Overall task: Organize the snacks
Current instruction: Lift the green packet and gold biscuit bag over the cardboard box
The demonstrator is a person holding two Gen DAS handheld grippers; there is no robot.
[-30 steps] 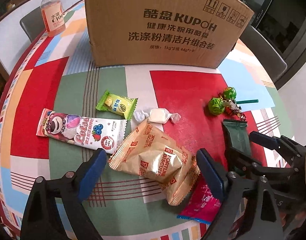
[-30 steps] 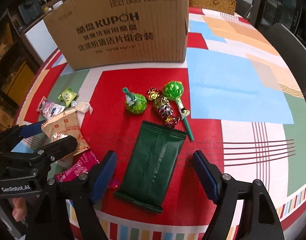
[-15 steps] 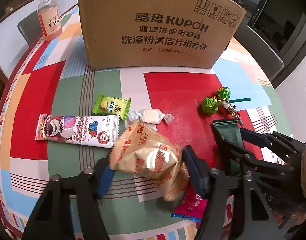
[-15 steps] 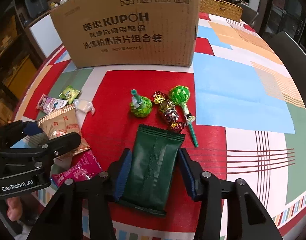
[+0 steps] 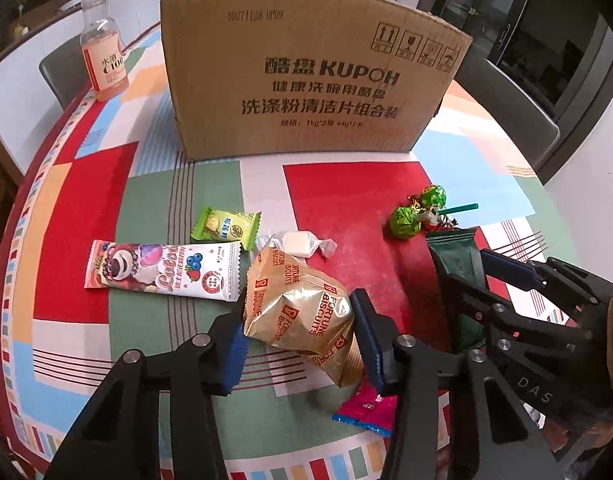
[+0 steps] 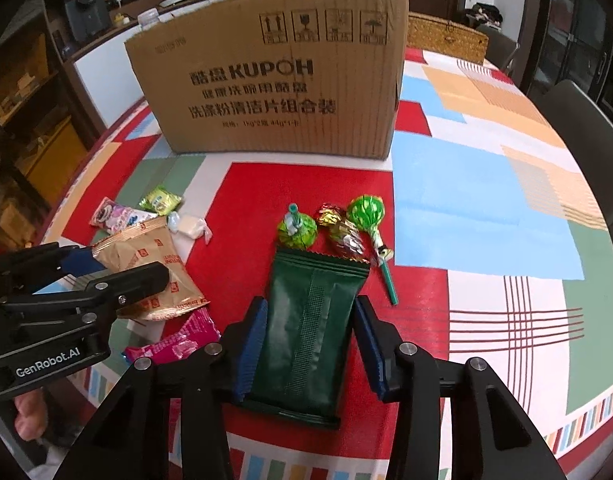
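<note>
Both hold packets: left gripper (image 5: 298,334) "FORTUNE BISCUITS" bag (image 5: 296,310), right gripper (image 6: 310,348) green pouch (image 6: 312,320).

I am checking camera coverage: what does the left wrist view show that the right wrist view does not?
Only the left wrist view shows the orange drink bottle. Only the right wrist view shows the woven basket behind the cardboard box. Both show the box, the left hand-held gripper shut on the fortune biscuit bag, and the right hand-held gripper shut on the dark green packet.
</note>
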